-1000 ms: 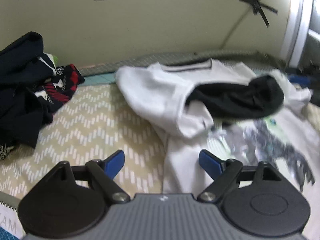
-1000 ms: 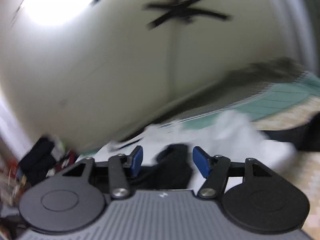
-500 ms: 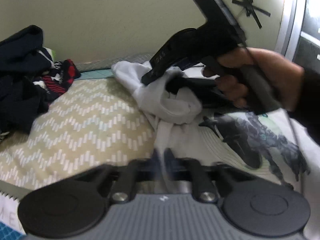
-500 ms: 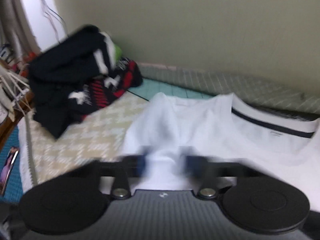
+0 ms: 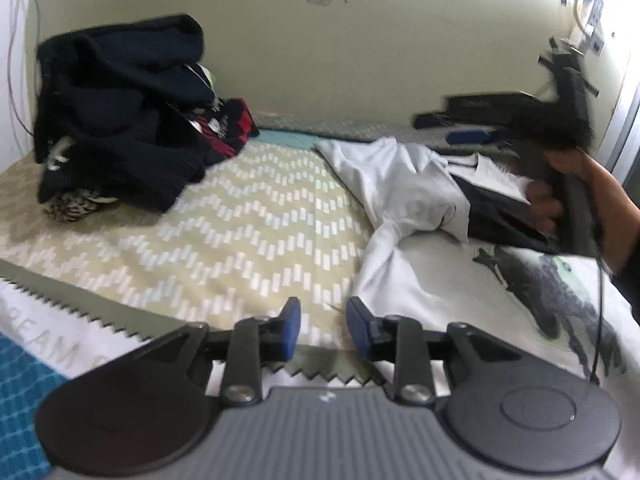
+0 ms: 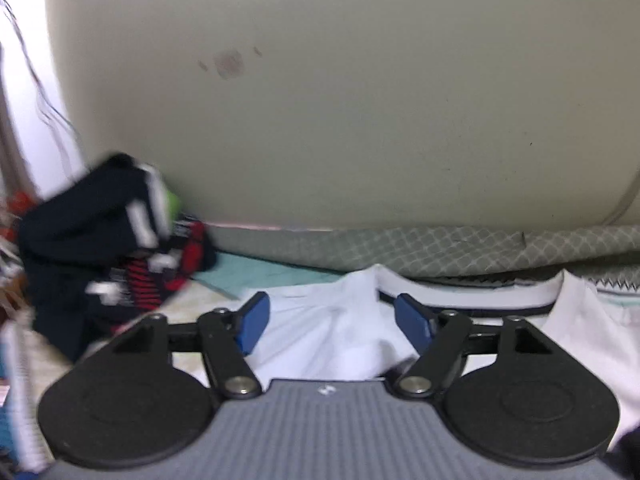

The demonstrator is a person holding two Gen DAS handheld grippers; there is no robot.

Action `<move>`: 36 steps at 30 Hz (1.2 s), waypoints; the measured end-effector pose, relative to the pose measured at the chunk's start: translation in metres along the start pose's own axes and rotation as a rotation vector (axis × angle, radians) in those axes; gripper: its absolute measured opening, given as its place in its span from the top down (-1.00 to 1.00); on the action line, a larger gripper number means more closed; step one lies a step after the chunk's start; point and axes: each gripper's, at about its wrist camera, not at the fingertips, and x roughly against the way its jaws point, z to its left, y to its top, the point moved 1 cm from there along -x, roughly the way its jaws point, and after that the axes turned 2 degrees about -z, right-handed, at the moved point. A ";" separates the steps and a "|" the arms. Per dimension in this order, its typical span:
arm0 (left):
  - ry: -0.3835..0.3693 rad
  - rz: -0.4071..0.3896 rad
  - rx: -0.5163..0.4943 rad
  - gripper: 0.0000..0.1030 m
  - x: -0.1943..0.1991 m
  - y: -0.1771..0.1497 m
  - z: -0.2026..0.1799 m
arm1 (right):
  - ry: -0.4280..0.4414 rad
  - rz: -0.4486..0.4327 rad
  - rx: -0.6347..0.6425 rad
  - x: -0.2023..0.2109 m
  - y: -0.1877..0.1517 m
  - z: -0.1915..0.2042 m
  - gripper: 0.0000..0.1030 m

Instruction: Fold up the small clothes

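White T-shirt [image 5: 412, 200] with a dark printed figure lies front-up along the right side of the bed, its collar toward the wall at the far edge and its near sleeve bunched into a soft knot toward the middle. A black garment [image 5: 496, 216] lies across its chest, under the person's right hand [image 5: 580, 200]; it probably has to come off before the shirt can be spread flat for folding.

The right gripper [image 6: 332, 322] hangs over the shoulder just left of the striped collar [image 6: 468, 300]. Its jaws are opening, blue pads well apart, with white cloth below them but nothing pinched. That spot by the neckline suits a fresh grab at the shoulder seam.

The left gripper [image 5: 323, 334] sits low at the near edge of the bed, beside the shirt's hem on the zigzag-patterned bedspread [image 5: 224, 232]. Its jaws are also opening, only narrowly parted, and nothing is between the pads. Being near the hem, it is well placed to take the bottom corner.

A pile of dark clothes [image 5: 120, 108] waits in the far left corner against the wall, well apart from the shirt, seemingly the stock yet to be folded.
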 end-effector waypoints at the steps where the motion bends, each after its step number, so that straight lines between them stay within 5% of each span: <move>1: -0.007 -0.011 0.002 0.42 0.009 -0.002 0.005 | 0.030 -0.002 -0.002 0.014 0.000 0.005 -0.28; 9: -0.127 0.023 0.015 0.05 0.069 -0.044 0.015 | 0.303 0.118 0.112 0.109 -0.066 0.068 -0.25; 15: -0.149 0.099 -0.110 -0.03 0.094 -0.082 -0.018 | 0.345 0.212 0.143 0.114 -0.118 0.103 -0.25; 17: -0.112 0.140 -0.156 0.18 0.092 -0.092 -0.030 | 0.346 0.213 0.117 0.114 -0.122 0.107 -0.25; 19: -0.054 0.123 -0.211 0.91 0.096 -0.100 -0.037 | 0.340 0.204 0.106 0.114 -0.124 0.112 -0.25; 27: 0.023 0.130 -0.154 0.96 0.166 -0.122 -0.010 | 0.412 0.178 0.081 0.101 -0.123 0.133 -0.26; 31: 0.069 0.177 -0.103 0.87 0.167 -0.133 -0.002 | 0.465 0.234 0.038 0.078 -0.138 0.140 -0.33; 36: 0.048 0.096 -0.068 0.87 0.171 -0.110 0.002 | 0.515 0.231 0.006 0.083 -0.135 0.132 -0.34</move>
